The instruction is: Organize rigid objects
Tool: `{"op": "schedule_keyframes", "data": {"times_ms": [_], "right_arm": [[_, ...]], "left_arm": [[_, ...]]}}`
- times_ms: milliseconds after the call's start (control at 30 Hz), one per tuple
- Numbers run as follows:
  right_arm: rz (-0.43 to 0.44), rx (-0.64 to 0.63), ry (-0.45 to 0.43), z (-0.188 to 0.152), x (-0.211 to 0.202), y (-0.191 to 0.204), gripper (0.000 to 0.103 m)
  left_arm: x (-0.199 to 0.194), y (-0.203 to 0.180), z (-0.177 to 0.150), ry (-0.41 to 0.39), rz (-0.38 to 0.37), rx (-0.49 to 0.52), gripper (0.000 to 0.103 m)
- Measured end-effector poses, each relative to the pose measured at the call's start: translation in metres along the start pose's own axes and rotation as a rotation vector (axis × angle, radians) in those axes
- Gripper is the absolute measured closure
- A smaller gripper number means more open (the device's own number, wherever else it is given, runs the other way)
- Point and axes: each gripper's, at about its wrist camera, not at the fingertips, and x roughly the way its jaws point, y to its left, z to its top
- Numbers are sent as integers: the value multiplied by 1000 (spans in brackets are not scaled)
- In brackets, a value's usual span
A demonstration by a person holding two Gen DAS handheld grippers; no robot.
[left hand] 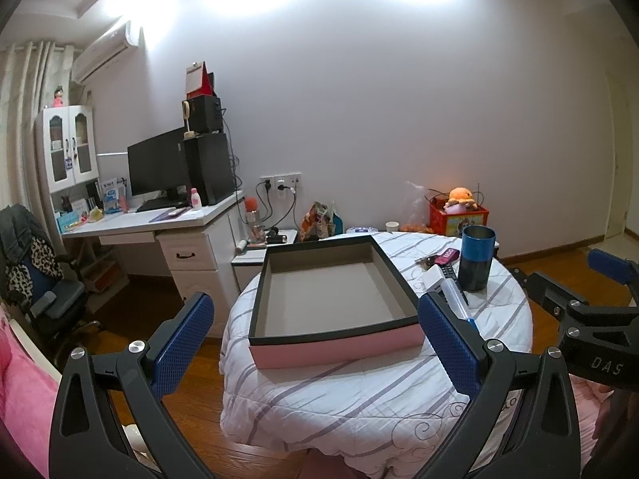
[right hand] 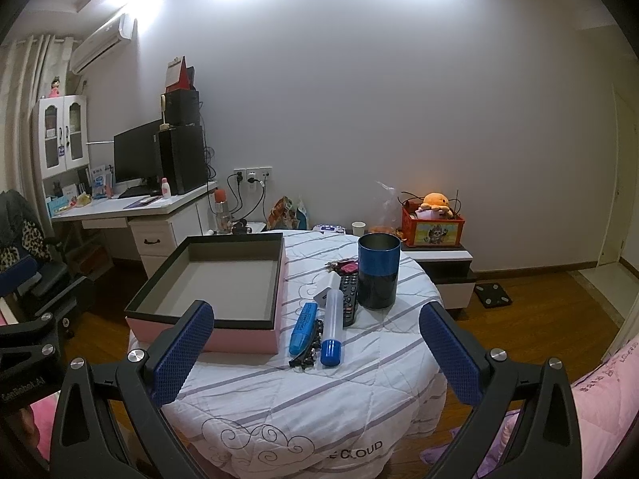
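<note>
A pink box with a black rim [left hand: 335, 345] [right hand: 207, 339] lies open and empty on the round quilt-covered table [right hand: 319, 407]. Right of it stand a blue-and-black cup [right hand: 378, 277] [left hand: 476, 259], a black remote [right hand: 348, 295], a clear tube with a blue cap [right hand: 332, 329], a blue marker [right hand: 304, 329], a black hair clip [right hand: 309, 349], a white block [right hand: 325, 291] and keys [right hand: 343, 266]. My left gripper [left hand: 315, 343] hangs open before the box's near wall. My right gripper [right hand: 315, 359] hangs open above the table's near side, short of the small items.
A white desk [left hand: 159, 223] with monitor and computer tower stands at the back left, a chair [left hand: 40, 279] beside it. A low cabinet [right hand: 439, 263] behind the table carries a red box with an orange plush. Wooden floor surrounds the table; pink bedding lies at both lower corners.
</note>
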Motion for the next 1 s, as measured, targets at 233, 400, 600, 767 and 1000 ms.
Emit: {"op": "schedule_keyframes", "data": {"times_ms": [233, 400, 600, 767, 1000], "right_arm": [[1, 0, -4, 3, -2, 1, 0], [1, -2, -5, 3, -2, 1, 0], [2, -4, -5, 4, -2, 2, 0], [1, -5, -5, 4, -3, 2, 0], [0, -4, -13, 8, -3, 3, 0]], "left_arm": [[-1, 4, 3, 1, 8, -4, 0], [-1, 4, 5, 1, 7, 0, 0], [-1, 4, 6, 1, 9, -1, 0], [-1, 5, 7, 0, 12, -4, 0], [-1, 5, 7, -1, 13, -3, 0]]}}
